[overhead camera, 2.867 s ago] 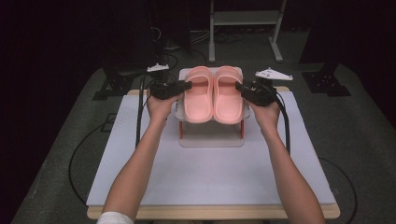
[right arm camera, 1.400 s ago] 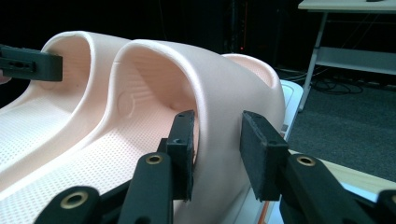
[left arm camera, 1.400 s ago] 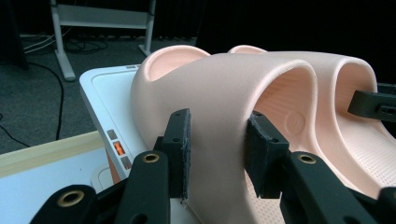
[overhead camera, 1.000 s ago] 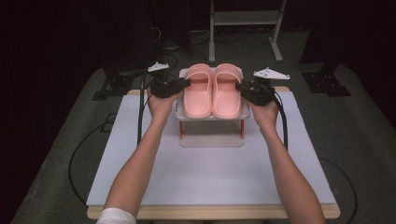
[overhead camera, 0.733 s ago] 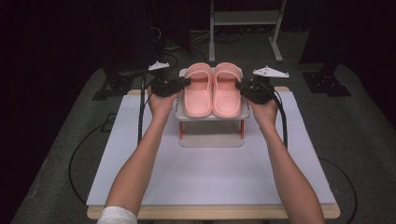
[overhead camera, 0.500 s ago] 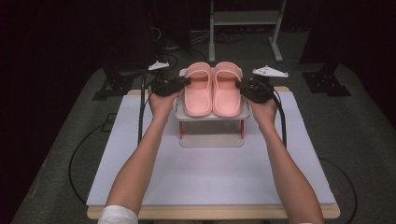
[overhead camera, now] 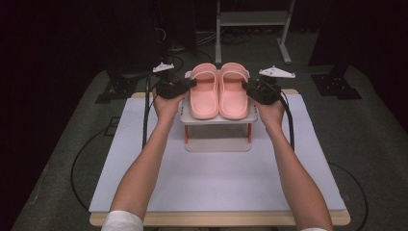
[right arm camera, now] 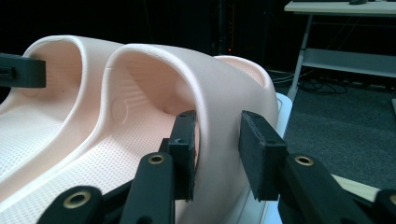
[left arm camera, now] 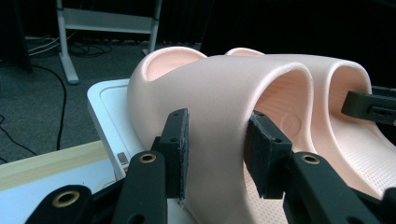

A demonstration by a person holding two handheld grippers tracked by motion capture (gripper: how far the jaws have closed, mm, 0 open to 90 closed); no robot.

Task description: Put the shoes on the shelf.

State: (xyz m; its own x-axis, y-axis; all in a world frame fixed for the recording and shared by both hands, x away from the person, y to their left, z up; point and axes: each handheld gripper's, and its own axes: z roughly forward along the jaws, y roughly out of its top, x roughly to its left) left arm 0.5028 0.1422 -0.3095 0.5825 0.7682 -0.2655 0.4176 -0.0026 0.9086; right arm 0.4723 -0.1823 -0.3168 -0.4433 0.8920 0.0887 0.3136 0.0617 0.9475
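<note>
I have a pair of pink slippers side by side on a small white rack (overhead camera: 219, 119) that stands near the far edge of the surface (overhead camera: 216, 178), about midway between its left and right edges. The rack's top shelf rests on red legs, and the slippers lie on it with their toes pointing away from me.

My left tongs (overhead camera: 188, 84) come in from the left side of the rack and clamp the outer side of the left slipper (overhead camera: 204, 91), on the wall of its strap. In the left gripper view, one pad presses the outside of the strap and the other sits inside the arch, so the left tongs (left arm camera: 215, 149) are closed on that slipper (left arm camera: 219, 88), not empty.

My right tongs (overhead camera: 248, 87) do the same from the right side of the rack, closed on the outer strap wall of the right slipper (overhead camera: 234, 91). In the right gripper view, the right tongs (right arm camera: 217, 154) have one pad inside the arch and one on the outside of the strap of that slipper (right arm camera: 205, 79), both touching it.

Both soles appear to lie on the shelf. My forearms reach straight across the surface from its near edge, one on each side of the rack, and a cable (overhead camera: 144, 120) trails back from each of the tongs.
</note>
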